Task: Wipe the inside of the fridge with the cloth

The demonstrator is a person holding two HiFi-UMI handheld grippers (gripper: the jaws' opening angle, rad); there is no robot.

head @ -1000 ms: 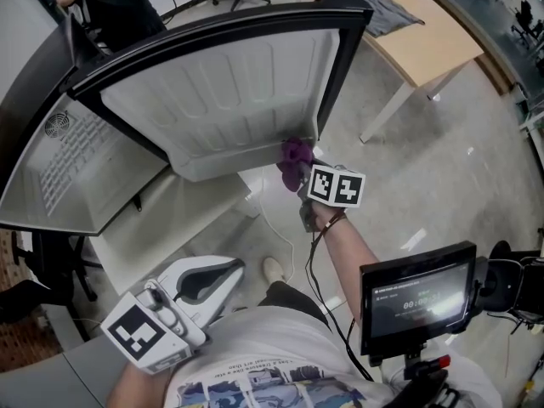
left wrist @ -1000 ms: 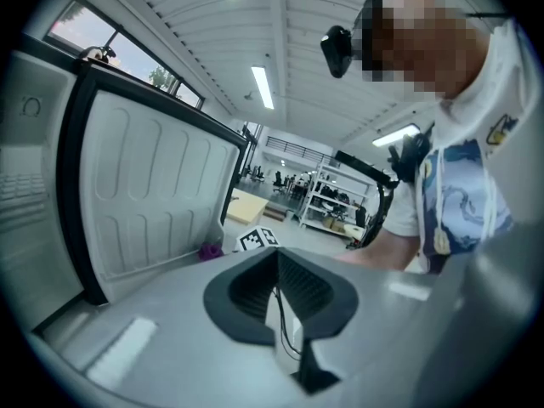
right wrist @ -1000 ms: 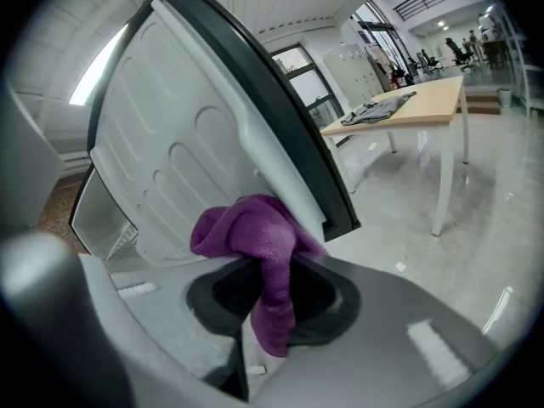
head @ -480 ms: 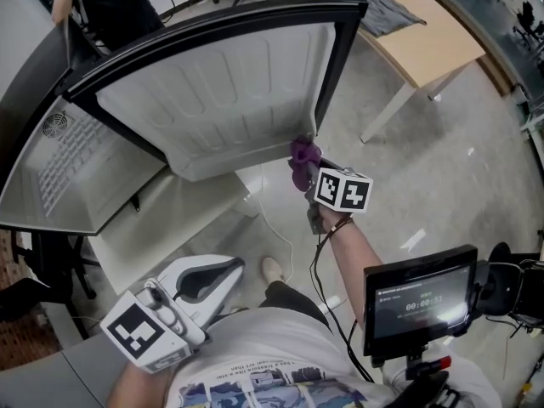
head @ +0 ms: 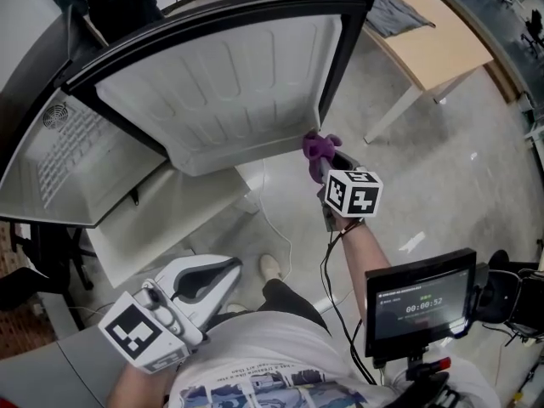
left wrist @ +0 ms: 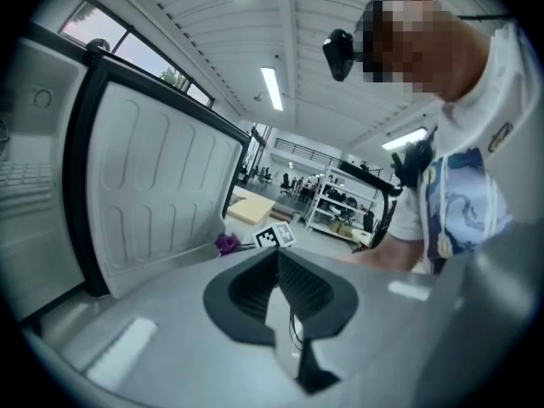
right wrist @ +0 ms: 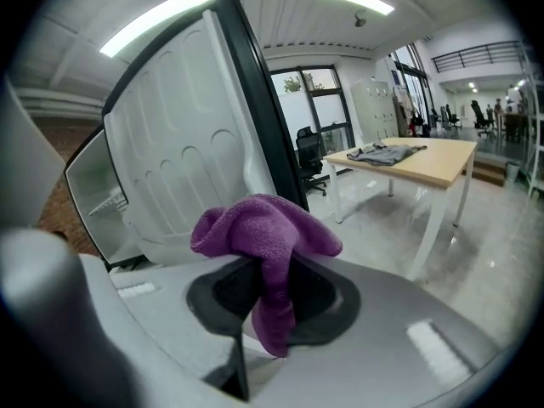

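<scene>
Head view, fridge door (head: 221, 100): swung open, its white ribbed inner liner facing the person.
Head view, right tool (head: 326, 167): held out by the door's lower right corner, jaws closed on the purple cloth (head: 318, 150).
Head view, change: a second ago the cloth was pressed on the liner's bottom right corner. It has since slid right and off the liner, and now sits just beside the door's dark edge, apparently clear of it.
Head view, left tool (head: 229, 268): low and close to the person's body, well apart from the fridge and idle.
Left gripper view, left tool (left wrist: 276, 262): fingertips together with nothing between them. The door (left wrist: 161, 185) stands to the left, and the cloth (left wrist: 227, 244) is small at its lower corner.
Right gripper view, right tool (right wrist: 272, 270): jaws clamped on the cloth (right wrist: 263, 228). It bunches above them and one tail hangs down through the gap.
Right gripper view, door (right wrist: 178, 160): liner to the left of the cloth, black edge just behind it, no contact visible.
Meaning for the task: this stroke along the door's lower edge looks finished. Wiping is paused until the cloth is brought back onto an inside surface, and the grip on it looks secure enough for that.
</scene>
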